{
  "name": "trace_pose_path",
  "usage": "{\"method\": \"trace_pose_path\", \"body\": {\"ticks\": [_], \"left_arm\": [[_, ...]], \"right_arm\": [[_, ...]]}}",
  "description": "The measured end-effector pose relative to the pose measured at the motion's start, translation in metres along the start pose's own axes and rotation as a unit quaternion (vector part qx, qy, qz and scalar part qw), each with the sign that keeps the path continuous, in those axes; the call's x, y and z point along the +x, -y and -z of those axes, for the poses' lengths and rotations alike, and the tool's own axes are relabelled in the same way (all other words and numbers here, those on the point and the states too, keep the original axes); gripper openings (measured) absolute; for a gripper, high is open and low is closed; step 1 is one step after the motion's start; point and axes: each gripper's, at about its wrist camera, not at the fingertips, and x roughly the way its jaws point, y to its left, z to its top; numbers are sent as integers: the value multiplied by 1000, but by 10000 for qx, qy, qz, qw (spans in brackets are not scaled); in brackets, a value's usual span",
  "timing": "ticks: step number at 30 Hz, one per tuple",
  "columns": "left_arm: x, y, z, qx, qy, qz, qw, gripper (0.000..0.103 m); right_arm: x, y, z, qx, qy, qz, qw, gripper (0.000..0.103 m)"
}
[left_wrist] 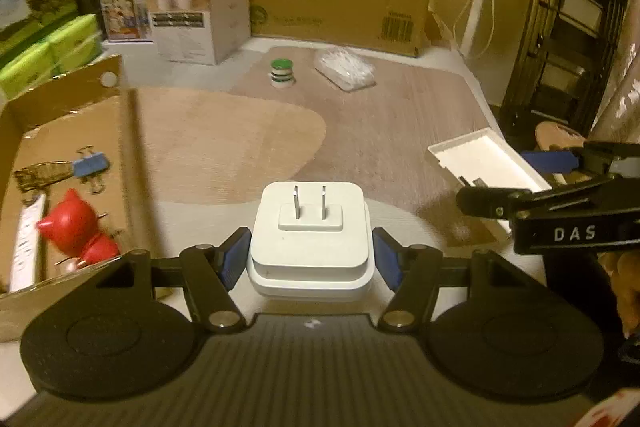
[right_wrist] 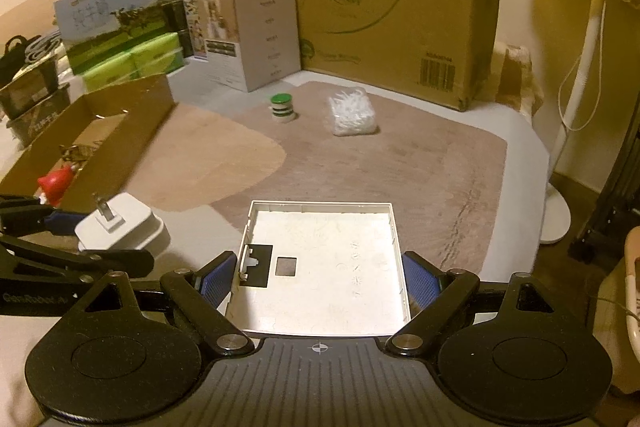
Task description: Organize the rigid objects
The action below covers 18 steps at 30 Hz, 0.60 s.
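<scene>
A white plug adapter (left_wrist: 308, 239), prongs up, sits between the blue pads of my left gripper (left_wrist: 308, 257); the pads touch its sides and it looks lifted off the mat. It also shows in the right wrist view (right_wrist: 120, 223). A flat white square tray-like cover (right_wrist: 320, 267) sits between the pads of my right gripper (right_wrist: 320, 281), which close on its side edges. It also shows in the left wrist view (left_wrist: 488, 159). An open cardboard box (left_wrist: 132, 163) at the left holds a red cat figure (left_wrist: 76, 223), a blue binder clip (left_wrist: 90, 165) and other small items.
A green-and-white stack of caps (right_wrist: 282, 107) and a clear bag of white pieces (right_wrist: 352, 113) lie on the brown mat (right_wrist: 360, 167). Cartons and a large cardboard box (right_wrist: 380, 7) line the back. A fan stand (right_wrist: 560, 219) is at right.
</scene>
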Motion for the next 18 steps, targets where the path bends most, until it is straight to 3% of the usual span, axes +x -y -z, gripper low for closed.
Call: {"method": "trace_pose_path", "body": {"ticks": [18], "left_arm": [[-82, -42, 23, -496, 401, -619, 9960, 62]], "right_arm": [[-31, -71, -1, -308, 218, -578, 9976, 87]]}}
